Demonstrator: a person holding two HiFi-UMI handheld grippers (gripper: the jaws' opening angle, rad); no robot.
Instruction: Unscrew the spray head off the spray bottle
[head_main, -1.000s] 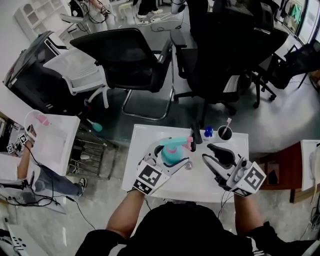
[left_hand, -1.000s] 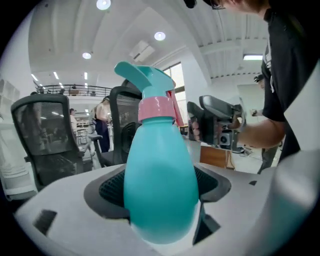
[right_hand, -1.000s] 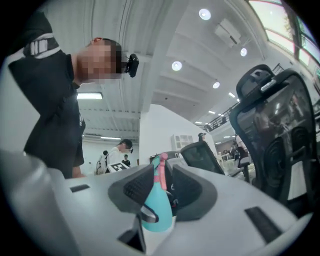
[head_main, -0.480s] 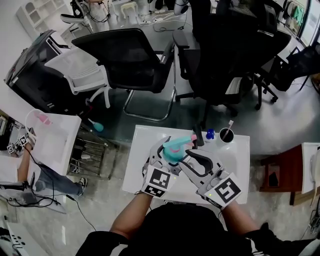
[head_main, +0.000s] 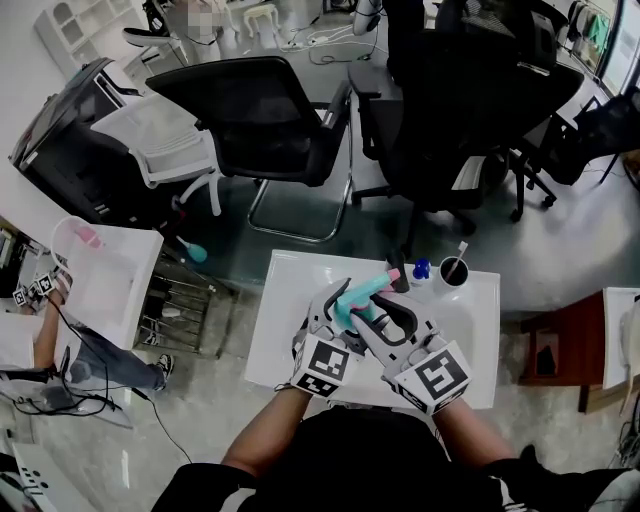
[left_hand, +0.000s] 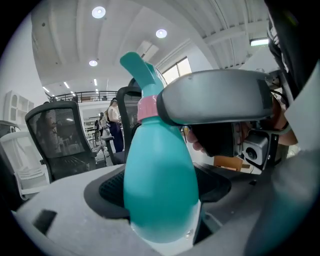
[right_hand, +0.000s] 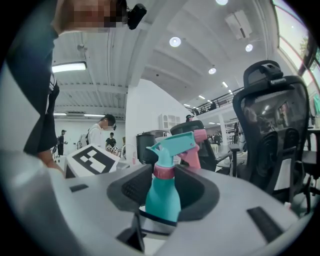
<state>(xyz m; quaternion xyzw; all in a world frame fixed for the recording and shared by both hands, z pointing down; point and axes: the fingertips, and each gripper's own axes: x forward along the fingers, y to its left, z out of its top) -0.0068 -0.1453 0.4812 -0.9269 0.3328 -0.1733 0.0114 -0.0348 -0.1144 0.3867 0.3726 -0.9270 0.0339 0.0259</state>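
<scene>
The person wears a black short-sleeved top (head_main: 350, 458). The left gripper (head_main: 345, 305) and right gripper (head_main: 381, 306) are grey moulded shells with dark textured jaw pads, each bearing a white cube printed with black square markers. The right gripper's jaws have just been opening, the spray bottle's (right_hand: 162, 197) pink collar between them.

Spray bottle (head_main: 353, 298) in left gripper (head_main: 338, 302), right gripper (head_main: 386, 312) beside; cup (head_main: 451, 268) behind on table (head_main: 280, 330).

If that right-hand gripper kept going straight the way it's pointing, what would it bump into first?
The spray bottle's pink collar: it sits right between the right gripper's fingers, which have just been opening. Whether they touch it yet is hard to tell.
</scene>
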